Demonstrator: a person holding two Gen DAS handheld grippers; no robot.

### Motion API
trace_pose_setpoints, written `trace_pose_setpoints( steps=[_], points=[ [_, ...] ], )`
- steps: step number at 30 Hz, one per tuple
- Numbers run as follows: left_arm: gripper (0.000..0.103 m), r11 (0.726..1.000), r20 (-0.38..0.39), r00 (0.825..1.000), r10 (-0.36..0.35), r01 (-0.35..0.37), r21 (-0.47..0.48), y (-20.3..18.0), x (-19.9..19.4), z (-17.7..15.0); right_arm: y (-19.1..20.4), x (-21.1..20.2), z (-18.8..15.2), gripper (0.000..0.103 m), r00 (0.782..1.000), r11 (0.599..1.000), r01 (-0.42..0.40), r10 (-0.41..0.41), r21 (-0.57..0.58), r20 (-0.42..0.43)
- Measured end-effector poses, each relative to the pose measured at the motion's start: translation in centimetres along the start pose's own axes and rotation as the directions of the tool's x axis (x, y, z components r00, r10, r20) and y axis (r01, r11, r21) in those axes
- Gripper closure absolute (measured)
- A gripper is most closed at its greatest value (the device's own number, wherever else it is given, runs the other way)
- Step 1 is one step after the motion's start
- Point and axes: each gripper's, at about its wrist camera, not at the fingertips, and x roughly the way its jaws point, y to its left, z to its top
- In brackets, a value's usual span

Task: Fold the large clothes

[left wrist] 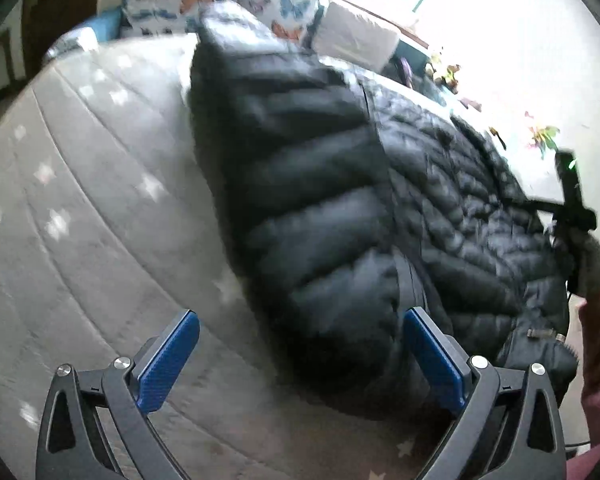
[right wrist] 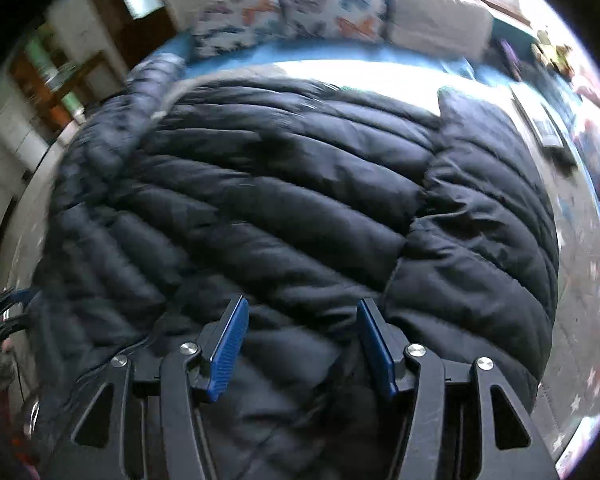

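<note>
A grey bedspread [left wrist: 80, 208] printed with pale stars is spread over the bed. At the head edge of the bed, two butterfly-patterned pillows [right wrist: 292, 12] are set side by side, and a plain white pillow [right wrist: 436, 12] is placed just beside them toward the window-side corner. A blue sheet [right wrist: 236, 58] is exposed in front of the pillows. Small colourful objects [left wrist: 446, 72], too blurred to identify, are seen near the bright window-side edge.
</note>
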Motion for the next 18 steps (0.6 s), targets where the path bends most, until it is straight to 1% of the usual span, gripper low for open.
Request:
trace_pose_setpoints(
  steps=[1, 2, 3, 6, 7, 9, 10, 11, 12, 13, 15, 16, 18],
  points=[
    [0.000, 1.000, 0.028, 0.999, 0.019, -0.019, 0.004, 0.2, -0.8, 0.8, -0.9, 0.0, -0.3, 0.047, 0.999, 0.999, 0.036, -0.036, 0.026, -0.010],
    [0.000, 0.999, 0.063, 0.997, 0.035, -0.036, 0.005, 0.4, -1.6, 2.0, -2.0, -0.1, -0.7, 0.050, 0.996, 0.994, 0.089, -0.088, 0.059, -0.023],
    [0.000, 0.999, 0.084, 0.996, 0.038, -0.038, -0.003, 0.7, -2.1, 2.9, -3.1, -0.5, -1.3, 0.051, 0.990, 0.987, 0.141, -0.139, 0.083, -0.030],
    [0.000, 0.998, 0.138, 0.990, 0.024, -0.017, -0.052, 2.1, -2.5, 6.5, -6.1, -1.7, -3.4, 0.051, 0.968, 0.956, 0.250, -0.246, 0.150, -0.048],
    [0.000, 0.997, 0.149, 0.989, 0.014, -0.003, -0.073, 2.6, -2.2, 7.8, -7.1, -2.2, -4.2, 0.051, 0.966, 0.950, 0.259, -0.254, 0.177, -0.048],
    [0.000, 0.993, 0.152, 0.988, -0.015, 0.032, -0.114, 3.8, -1.5, 10.3, -8.3, -2.6, -5.4, 0.051, 0.975, 0.953, 0.224, -0.221, 0.203, -0.034],
    [0.000, 0.991, 0.152, 0.988, -0.024, 0.043, -0.129, 4.5, -1.3, 11.3, -8.5, -2.9, -5.9, 0.051, 0.981, 0.960, 0.195, -0.194, 0.203, -0.021],
    [0.000, 0.989, 0.153, 0.988, -0.020, 0.042, -0.144, 5.0, -0.5, 13.0, -8.5, -3.2, -6.2, 0.050, 0.982, 0.961, 0.185, -0.188, 0.205, -0.004],
    [0.000, 0.988, 0.157, 0.988, -0.007, 0.031, -0.151, 5.7, -0.1, 14.0, -8.4, -3.7, -6.5, 0.048, 0.983, 0.963, 0.174, -0.182, 0.205, 0.020],
    [0.000, 0.988, 0.161, 0.987, 0.007, 0.018, -0.155, 5.8, 0.5, 15.0, -8.3, -4.2, -6.8, 0.048, 0.985, 0.967, 0.152, -0.164, 0.207, 0.046],
    [0.000, 0.985, 0.167, 0.984, 0.067, -0.038, -0.167, 6.8, 1.9, 17.4, -8.3, -4.5, -7.0, 0.048, 0.992, 0.970, 0.090, -0.107, 0.227, 0.065],
    [0.000, 0.982, 0.168, 0.982, 0.081, -0.050, -0.181, 7.1, 2.6, 18.2, -8.3, -4.6, -6.9, 0.048, 0.994, 0.970, 0.066, -0.083, 0.234, 0.066],
    [0.000, 0.969, 0.156, 0.985, 0.078, -0.038, -0.244, 9.0, 4.2, 20.1, -8.1, -4.4, -6.7, 0.048, 0.997, 0.972, 0.021, -0.037, 0.235, 0.065]
  ],
)
